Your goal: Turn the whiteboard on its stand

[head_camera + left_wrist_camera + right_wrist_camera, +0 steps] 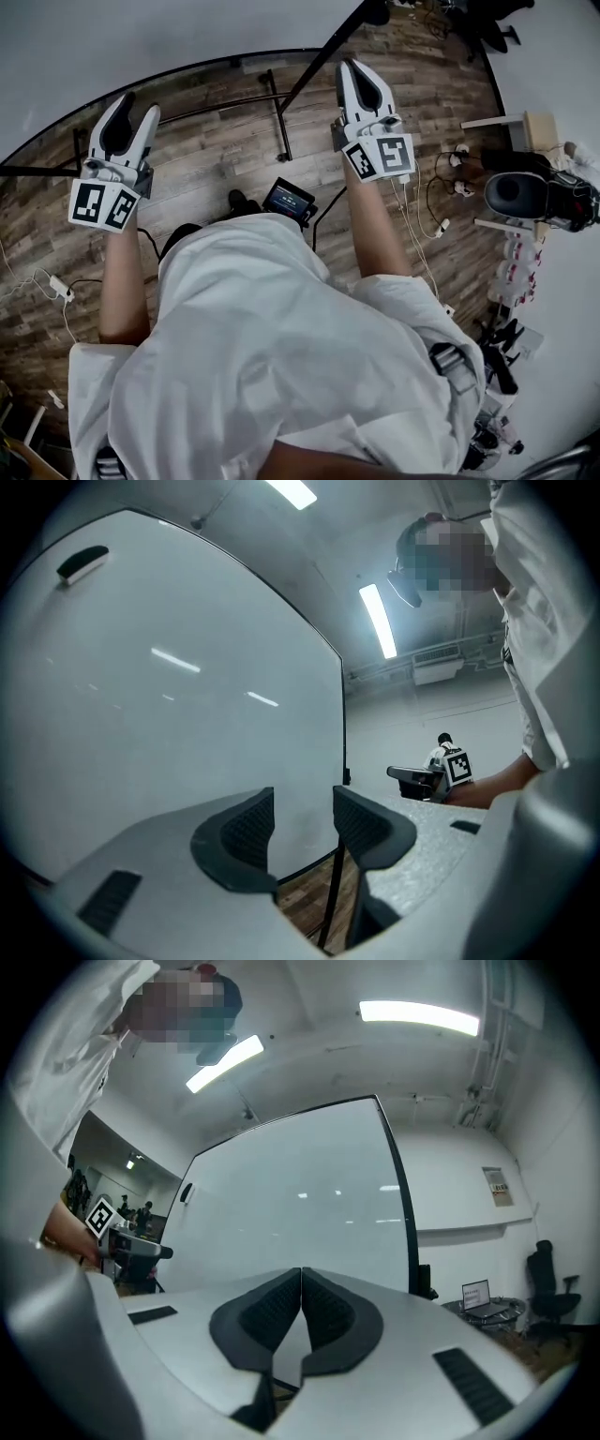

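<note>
Person's white coat [281, 356] fills the near view, both forearms out fwd. Whiteboard [141, 37] stands on its stand [278, 122] right ahead, long axis running L-R across both hands. L gripper [136, 101] faces the board's face, fingers released w/ nothing btwn them. R gripper [361, 67] sits nearer the board's right-hand edge, fingers clenched together on nothing. Prob that R side is where a push or pull to swing it would start.

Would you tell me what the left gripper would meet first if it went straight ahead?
Probably the whiteboard face, near its dark side edge; the left gripper is open and empty, and depth is unclear.
</note>
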`<state>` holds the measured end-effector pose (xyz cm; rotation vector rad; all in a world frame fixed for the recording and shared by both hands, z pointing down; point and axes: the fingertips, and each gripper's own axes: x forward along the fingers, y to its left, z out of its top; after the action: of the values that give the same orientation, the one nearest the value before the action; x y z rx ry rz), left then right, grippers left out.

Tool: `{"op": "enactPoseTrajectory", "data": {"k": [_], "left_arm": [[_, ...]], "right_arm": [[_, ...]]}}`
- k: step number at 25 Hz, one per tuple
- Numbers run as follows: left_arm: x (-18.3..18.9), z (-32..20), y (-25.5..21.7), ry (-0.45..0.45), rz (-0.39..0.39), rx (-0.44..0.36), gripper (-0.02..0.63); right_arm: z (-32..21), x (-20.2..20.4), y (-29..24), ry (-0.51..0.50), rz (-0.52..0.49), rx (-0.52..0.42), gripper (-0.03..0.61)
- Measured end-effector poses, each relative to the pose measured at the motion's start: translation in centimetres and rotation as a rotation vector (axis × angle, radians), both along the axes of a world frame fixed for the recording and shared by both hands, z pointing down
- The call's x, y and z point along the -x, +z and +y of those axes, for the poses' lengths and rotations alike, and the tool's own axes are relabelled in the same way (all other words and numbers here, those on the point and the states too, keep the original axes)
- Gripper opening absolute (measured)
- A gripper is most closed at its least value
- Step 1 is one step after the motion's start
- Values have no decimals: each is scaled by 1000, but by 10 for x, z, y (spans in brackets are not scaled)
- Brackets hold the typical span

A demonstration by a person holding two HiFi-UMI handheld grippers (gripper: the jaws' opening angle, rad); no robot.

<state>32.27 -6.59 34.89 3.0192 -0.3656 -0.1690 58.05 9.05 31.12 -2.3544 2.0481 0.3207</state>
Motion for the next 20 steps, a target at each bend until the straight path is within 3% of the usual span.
{"op": "enactPoseTrajectory", "data": {"k": [7,13,15,20], "left_arm": [[104,-7,1,32,34,11,167],[198,-5,9,12,45,-7,55],[225,0,13,16,41,-7,21],[285,10,31,-11,12,-1,20]], "right_arm": [[10,123,22,16,-92,24,-3],[14,237,32,27,-54,44,-3],[19,265,41,39,-62,65,-3],[42,318,54,92,-74,92,-3]]}}
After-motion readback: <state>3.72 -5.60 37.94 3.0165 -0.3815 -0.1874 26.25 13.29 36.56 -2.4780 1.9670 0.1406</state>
